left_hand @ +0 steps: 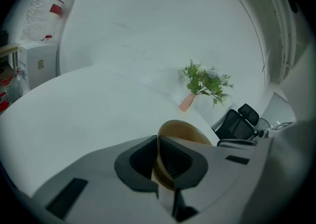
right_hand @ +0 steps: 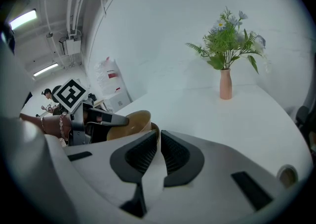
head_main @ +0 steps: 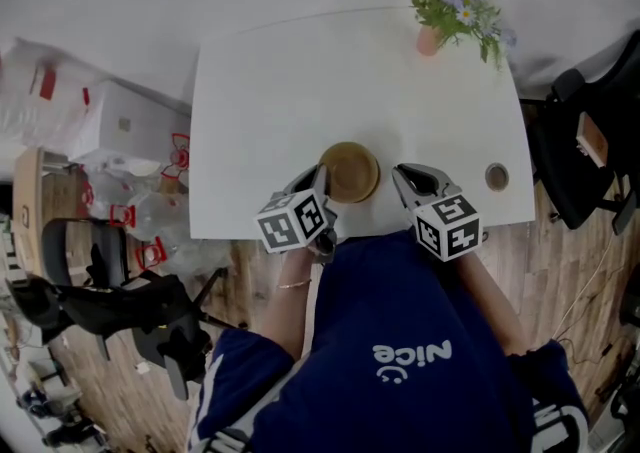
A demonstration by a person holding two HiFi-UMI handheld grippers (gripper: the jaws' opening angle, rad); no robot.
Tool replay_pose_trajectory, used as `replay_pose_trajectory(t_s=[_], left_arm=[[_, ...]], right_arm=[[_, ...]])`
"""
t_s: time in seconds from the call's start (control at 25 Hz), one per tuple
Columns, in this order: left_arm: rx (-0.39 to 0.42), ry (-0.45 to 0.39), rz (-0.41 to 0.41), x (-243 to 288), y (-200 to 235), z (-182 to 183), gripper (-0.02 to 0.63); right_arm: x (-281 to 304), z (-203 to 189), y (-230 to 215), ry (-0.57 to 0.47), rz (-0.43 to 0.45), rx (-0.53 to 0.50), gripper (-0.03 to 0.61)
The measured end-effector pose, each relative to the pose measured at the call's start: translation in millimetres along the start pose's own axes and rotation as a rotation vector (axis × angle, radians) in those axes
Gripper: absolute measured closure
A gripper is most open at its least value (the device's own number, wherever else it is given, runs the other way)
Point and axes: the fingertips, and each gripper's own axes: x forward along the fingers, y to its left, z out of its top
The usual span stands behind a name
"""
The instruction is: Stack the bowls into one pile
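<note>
A brown bowl (head_main: 349, 171) sits near the front edge of the white table (head_main: 290, 91). My left gripper (head_main: 322, 181) is shut on its left rim. In the left gripper view the rim runs between the pads of that gripper (left_hand: 158, 144), and the bowl (left_hand: 185, 131) shows beyond them. In the right gripper view this bowl (right_hand: 129, 120) is tilted, and a second brown rim (right_hand: 155, 130) peeks out just under it. My right gripper (head_main: 399, 174) rests a little to the bowl's right, apart from it. Its jaws (right_hand: 159, 138) are shut with nothing between them.
A pink vase of flowers (head_main: 430, 39) stands at the table's far right edge. A round cable hole (head_main: 497, 177) lies near the front right corner. A black chair (head_main: 590, 151) stands to the right, and bags and boxes (head_main: 110, 121) are on the floor at left.
</note>
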Motion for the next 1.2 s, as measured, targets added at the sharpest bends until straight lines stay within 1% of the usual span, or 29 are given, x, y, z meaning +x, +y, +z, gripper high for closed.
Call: replay_pose_trajectory(t_s=[0.16,0.32,0.52,0.68,0.88,1.0,1.08,1.12,1.2], left_arm=[[0.040,0.013,0.025,4.1,0.8,-7.8,0.581],[0.061,0.025,0.024,7.3,-1.0,-13.9,0.581],[0.140,-0.006,0.055,9.7,-3.5,-13.3,0.581],[0.151,-0.033,0.065,10.4,-4.9,-12.5,0.581],[0.181,-0.028,0.062,12.4,-7.9,-12.3,0.581],[0.189,-0.029,0.073,11.4,-8.0,-13.0,0.581],[0.179,-0.044,0.086,10.1,-7.2,-11.4,0.578],[0.164,-0.056,0.089,8.8,-6.6,-9.5,0.570],[0.130,-0.073,0.078,6.5,-6.5,-5.2,0.524]], right_arm=[[-1.2,-1.5,-2.9,0.000,-0.004,0.010,0.534],[-2.5,-2.1,-3.4,-0.003,-0.002,0.014,0.534],[-2.7,-3.5,-1.3,-0.002,0.010,0.019,0.534],[-2.4,-3.4,-1.2,-0.002,0.012,0.018,0.534],[-2.2,-3.2,-2.3,-0.003,0.015,0.019,0.534],[-3.0,-3.0,-1.3,-0.004,0.019,0.017,0.534],[-3.5,-2.4,-1.9,-0.009,0.020,0.016,0.534],[-3.7,-1.9,-2.4,-0.012,0.021,0.017,0.534],[-3.5,-0.7,-3.2,-0.018,0.020,0.018,0.534]])
